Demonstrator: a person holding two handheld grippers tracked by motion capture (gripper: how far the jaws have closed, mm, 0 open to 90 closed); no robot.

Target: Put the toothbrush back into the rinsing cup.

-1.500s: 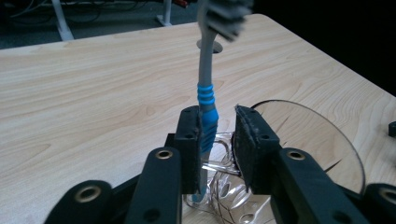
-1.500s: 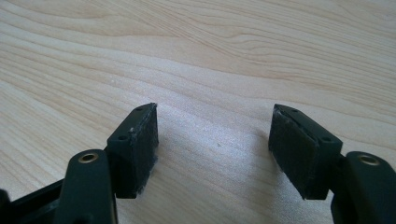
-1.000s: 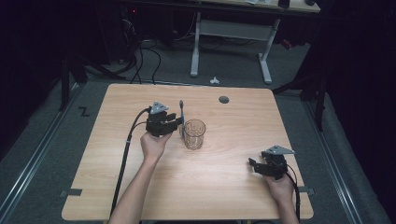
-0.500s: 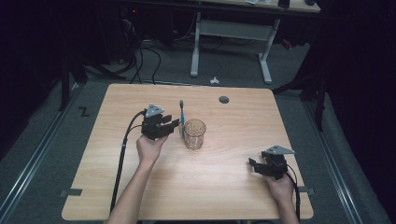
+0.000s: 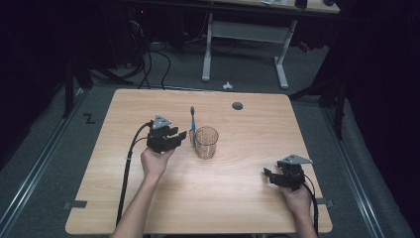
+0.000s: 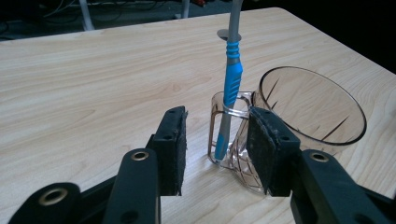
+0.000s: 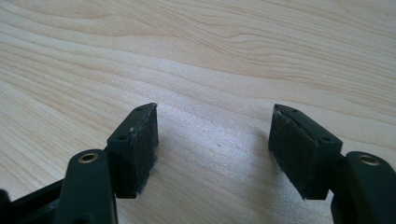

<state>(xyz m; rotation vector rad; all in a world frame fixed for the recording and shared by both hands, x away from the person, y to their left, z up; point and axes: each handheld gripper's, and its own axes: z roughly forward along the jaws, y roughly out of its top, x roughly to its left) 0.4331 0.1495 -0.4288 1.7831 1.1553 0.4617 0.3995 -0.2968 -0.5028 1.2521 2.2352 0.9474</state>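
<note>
A clear plastic cup (image 5: 206, 143) stands upright mid-table. A toothbrush (image 5: 193, 124) with a blue grip stands upright in the cup's handle loop, on its left side. My left gripper (image 5: 181, 136) sits just left of it, pointing at it. In the left gripper view the toothbrush (image 6: 232, 79) and the cup (image 6: 310, 105) stand just past the tips of my left gripper (image 6: 217, 149). Its jaws have just been opening, and the pads touch nothing. My right gripper (image 5: 267, 176) rests open near the table's front right corner, and in its own view the right gripper (image 7: 212, 144) has bare wood between its pads.
A round cable hole (image 5: 237, 105) lies in the wooden table (image 5: 148, 198) behind the cup. The left gripper's black cable (image 5: 126, 168) trails down to the front edge. A white desk frame (image 5: 242, 39) stands on the floor beyond the table.
My left gripper has drawn back a little to the left, away from the toothbrush, and its jaws stand wider. The right gripper has stayed put.
</note>
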